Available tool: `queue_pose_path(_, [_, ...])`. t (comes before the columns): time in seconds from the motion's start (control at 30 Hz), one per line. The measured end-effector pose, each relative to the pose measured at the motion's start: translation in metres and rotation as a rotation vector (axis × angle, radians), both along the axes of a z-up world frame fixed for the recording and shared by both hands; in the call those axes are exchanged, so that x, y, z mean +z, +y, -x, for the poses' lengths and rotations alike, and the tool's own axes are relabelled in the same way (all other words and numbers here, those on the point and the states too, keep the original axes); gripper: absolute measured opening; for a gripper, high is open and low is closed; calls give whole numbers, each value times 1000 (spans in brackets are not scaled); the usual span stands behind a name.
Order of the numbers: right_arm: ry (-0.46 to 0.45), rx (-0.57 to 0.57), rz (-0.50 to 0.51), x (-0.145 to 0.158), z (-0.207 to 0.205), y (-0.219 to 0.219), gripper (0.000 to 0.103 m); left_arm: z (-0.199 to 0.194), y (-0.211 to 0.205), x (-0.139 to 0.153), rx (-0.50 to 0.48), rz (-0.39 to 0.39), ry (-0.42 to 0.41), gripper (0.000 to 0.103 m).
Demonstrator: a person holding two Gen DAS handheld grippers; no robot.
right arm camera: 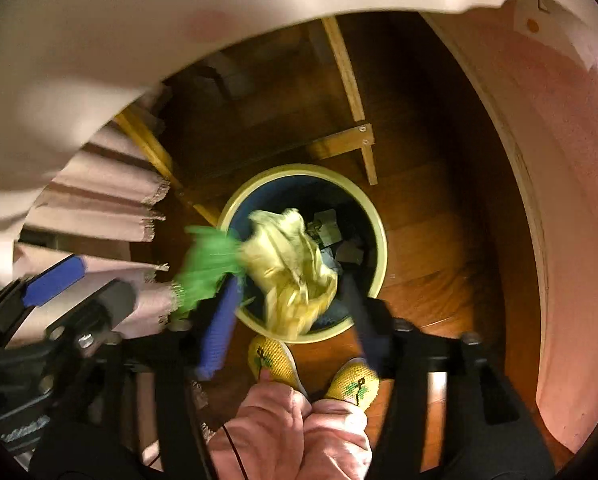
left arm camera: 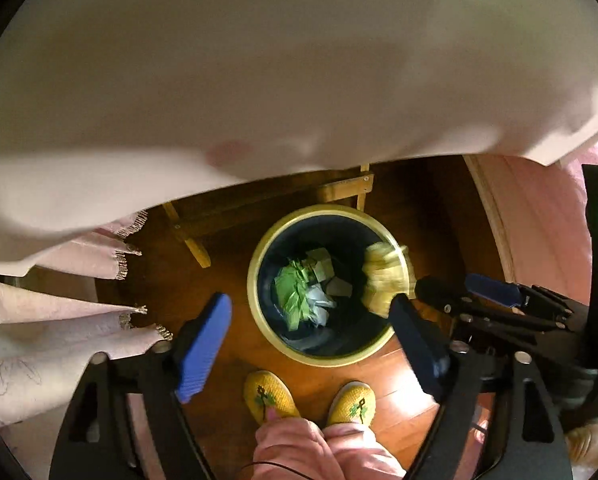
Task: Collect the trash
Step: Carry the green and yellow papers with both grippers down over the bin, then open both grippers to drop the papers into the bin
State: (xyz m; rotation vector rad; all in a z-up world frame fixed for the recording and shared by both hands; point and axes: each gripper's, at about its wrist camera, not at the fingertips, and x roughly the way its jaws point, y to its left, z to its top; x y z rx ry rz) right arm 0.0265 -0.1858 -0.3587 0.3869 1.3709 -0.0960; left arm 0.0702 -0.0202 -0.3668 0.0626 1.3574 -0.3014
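One round yellow-rimmed dark bin (left arm camera: 255,276), two yellow knitted slippers (left arm camera: 269,396), two blue-padded grippers (left arm camera: 311,344), one crumpled yellow wrapper (right arm camera: 291,272), one green wrapper (right arm camera: 207,268).

There were no words, numbers or signs that could be read on anything in either of the views.

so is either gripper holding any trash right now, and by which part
Nothing is held. The left gripper is open and empty over the bin; the right gripper has open jaws, the yellow wrapper between them looking loose.
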Motion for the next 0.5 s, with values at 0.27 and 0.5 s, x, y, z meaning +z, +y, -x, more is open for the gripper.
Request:
queue_pose_path(0.27, [-18,-3,35,11,-15,3,61,-9,19,34,31,-26,-80,87])
queue_pose_path(0.5, [-42,19,44,75,-4,9,61,-1,35,99,57,-9,-100,87])
